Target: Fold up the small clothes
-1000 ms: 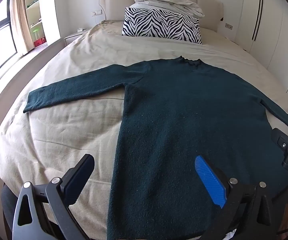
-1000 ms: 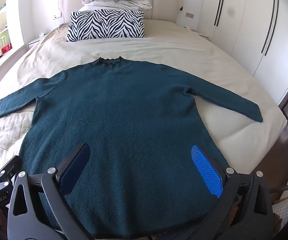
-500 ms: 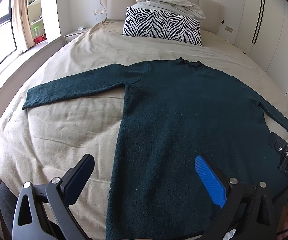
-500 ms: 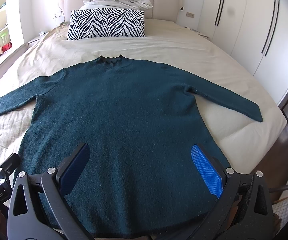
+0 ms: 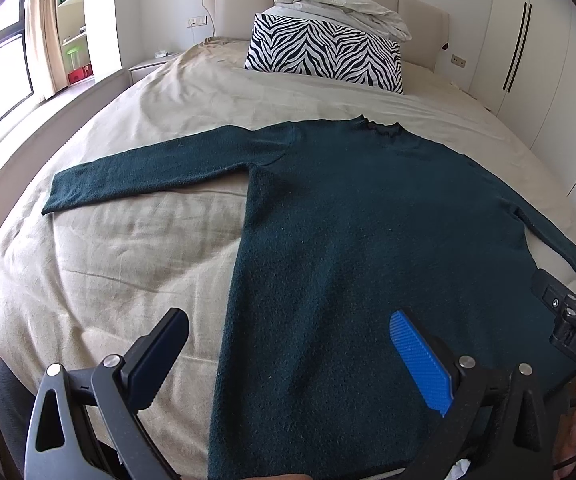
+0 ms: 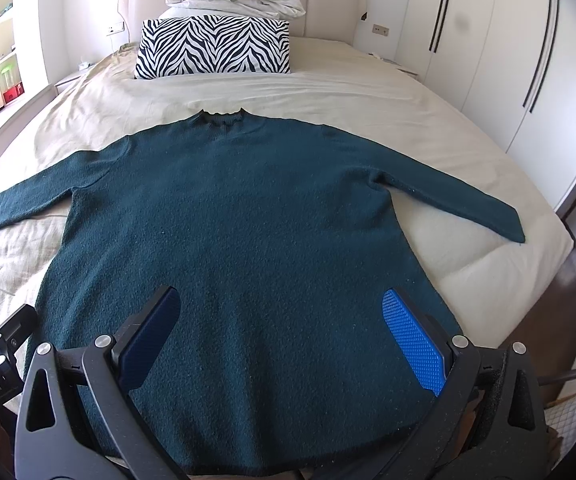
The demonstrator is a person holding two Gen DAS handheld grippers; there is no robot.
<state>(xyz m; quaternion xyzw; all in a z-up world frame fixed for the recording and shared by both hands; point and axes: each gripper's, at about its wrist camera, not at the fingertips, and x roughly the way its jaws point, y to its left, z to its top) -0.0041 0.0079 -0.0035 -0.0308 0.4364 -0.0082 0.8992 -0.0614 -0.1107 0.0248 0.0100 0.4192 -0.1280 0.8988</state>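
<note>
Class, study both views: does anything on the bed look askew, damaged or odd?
Nothing stands out. The green sweater lies flat on the bed, sleeves spread, collar toward the zebra pillow. Both the left gripper and right gripper are open above its hem.

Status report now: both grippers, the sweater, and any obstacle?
Left gripper open, empty. Right gripper open, empty, above the hem. Sweater flat on the bed, both sleeves out, unfolded. Nothing on it.

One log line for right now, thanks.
sweater flat on bed, unfolded | left gripper open | right gripper open, above hem
</note>
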